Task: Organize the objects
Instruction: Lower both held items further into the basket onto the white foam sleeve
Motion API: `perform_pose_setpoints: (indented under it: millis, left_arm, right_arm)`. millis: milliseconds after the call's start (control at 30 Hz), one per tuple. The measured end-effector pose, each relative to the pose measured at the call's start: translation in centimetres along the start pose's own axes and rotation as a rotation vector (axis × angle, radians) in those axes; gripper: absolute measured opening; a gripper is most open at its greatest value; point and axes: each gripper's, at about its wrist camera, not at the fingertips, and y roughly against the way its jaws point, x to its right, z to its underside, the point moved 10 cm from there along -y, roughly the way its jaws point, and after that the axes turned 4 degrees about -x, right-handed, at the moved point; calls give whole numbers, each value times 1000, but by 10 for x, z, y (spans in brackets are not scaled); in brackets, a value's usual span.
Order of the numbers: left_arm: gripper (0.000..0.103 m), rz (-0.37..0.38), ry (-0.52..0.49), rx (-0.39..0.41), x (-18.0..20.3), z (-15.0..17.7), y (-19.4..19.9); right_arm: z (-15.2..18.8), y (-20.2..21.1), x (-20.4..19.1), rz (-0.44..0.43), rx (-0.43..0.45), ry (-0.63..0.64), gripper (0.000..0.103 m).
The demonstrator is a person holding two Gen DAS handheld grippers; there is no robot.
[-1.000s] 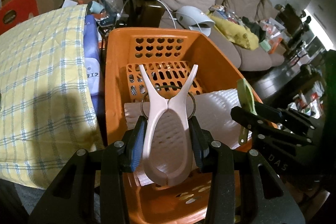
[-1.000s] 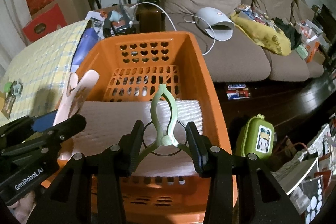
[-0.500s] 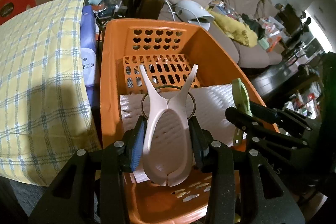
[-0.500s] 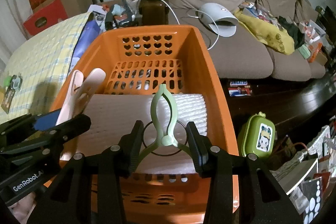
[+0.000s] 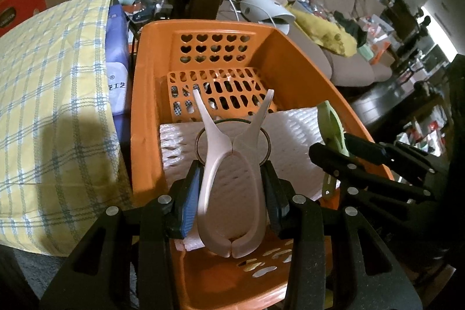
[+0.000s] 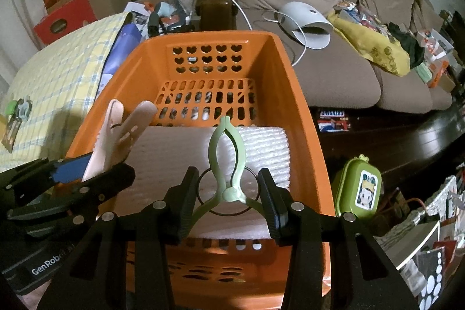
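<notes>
Right tool point(image 6: 229, 193): green lunchbox point(image 6: 357, 188) beside basket point(image 6: 302, 106)

Glossy plastic basket point(image 6: 293, 95); smooth plastic pink clip point(image 5: 232, 188); woven checked cloth point(image 5: 52, 95).

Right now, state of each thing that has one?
left hand-held gripper: shut on pink clip
right hand-held gripper: shut on green clip
pink clip: held over basket
green clip: held over basket
orange basket: upright, holds white foam sheet
</notes>
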Motion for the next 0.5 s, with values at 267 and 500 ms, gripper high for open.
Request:
perform_pose_setpoints:
  millis: [267,500]
  left_arm:
    - [38,11,-2,-2,2,-1,1]
    - [38,7,-10,3,3,-4,3]
  right_arm:
    - [2,-1,-2,-5,-6,9,43]
    - [3,-5,-4,2,-25,21,43]
